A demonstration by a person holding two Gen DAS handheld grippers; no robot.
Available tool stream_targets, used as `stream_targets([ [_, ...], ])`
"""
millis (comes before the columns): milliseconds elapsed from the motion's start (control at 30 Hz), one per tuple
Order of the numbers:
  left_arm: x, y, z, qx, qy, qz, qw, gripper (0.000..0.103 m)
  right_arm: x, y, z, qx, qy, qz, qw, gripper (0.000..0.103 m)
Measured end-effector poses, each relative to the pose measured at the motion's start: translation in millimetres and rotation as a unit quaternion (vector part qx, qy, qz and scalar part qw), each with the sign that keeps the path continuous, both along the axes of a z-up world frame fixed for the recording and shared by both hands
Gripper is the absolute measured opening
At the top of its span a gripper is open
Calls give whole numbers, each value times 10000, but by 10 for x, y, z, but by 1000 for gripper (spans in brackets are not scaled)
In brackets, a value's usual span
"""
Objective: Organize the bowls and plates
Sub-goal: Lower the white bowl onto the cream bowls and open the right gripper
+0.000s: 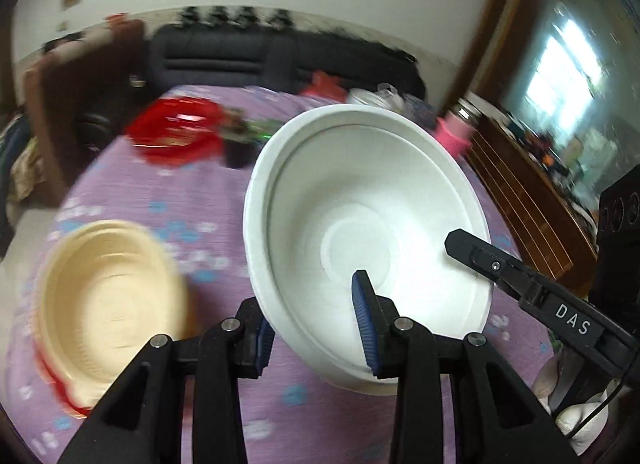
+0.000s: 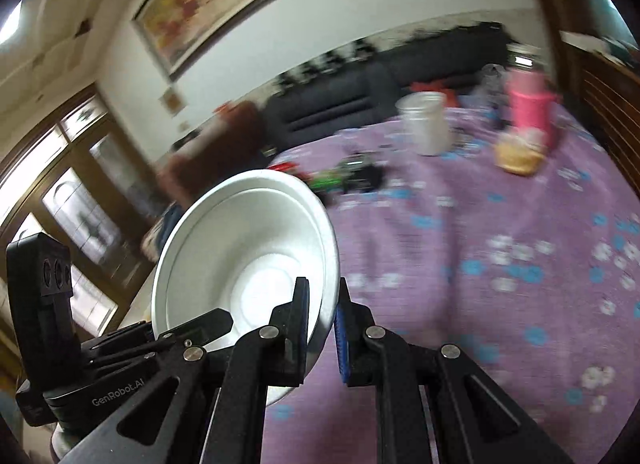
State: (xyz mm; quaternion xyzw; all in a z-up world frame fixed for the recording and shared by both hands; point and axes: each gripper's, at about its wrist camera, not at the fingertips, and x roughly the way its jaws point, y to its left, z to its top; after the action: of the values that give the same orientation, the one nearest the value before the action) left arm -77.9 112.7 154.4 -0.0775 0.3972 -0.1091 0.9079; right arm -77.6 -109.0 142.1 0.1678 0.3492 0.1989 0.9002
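The desk (image 1: 132,200) wears a purple cloth with blue and white flowers, and it's the biggest thing in both views. Next in size is the white bowl (image 1: 360,200), held up off the cloth and tilted, over the near part of the desk, with both tools on its rim. The left tool (image 1: 316,328) is clamped on the near rim, one blue pad inside the bowl and one outside. The right tool (image 2: 322,328) pinches the rim too, almost fully closed (the wall is thin there), and in the left view its finger pokes in at the bowl's right side. A cream bowl (image 1: 108,304) sits toward the near left edge of the desk, on something red. Further back there's a red dish (image 1: 176,136), blurry. At the far side stand a metal cup (image 2: 426,124) and a pink jar (image 2: 530,104), near each other.
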Motion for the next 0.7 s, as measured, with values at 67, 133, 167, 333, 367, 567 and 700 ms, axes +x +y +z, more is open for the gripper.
stream_targets([
  [67,-78,341,60,58,-97,344,9993,34,44,350,50,-23,4,311,9995,13],
  [133,-113,584,55,115,-116,577,9982,34,89,690,64,-97,19,589,9982,13],
  [167,-125,764,31,131,-69,759,9970,34,111,853,55,-146,20,691,9975,13],
  [333,-143,1274,-142,206,159,1241,9919,34,215,1570,-122,-430,181,1164,9921,13],
  [367,-139,1356,-191,245,209,1310,9909,34,222,1637,-149,-469,216,1213,9913,13],
  [567,-92,1536,-398,415,488,1407,9880,36,319,1977,-402,-685,486,1374,9870,14],
  [700,-118,1556,-419,448,489,1410,9878,38,332,2016,-466,-770,578,1360,9860,14],
])
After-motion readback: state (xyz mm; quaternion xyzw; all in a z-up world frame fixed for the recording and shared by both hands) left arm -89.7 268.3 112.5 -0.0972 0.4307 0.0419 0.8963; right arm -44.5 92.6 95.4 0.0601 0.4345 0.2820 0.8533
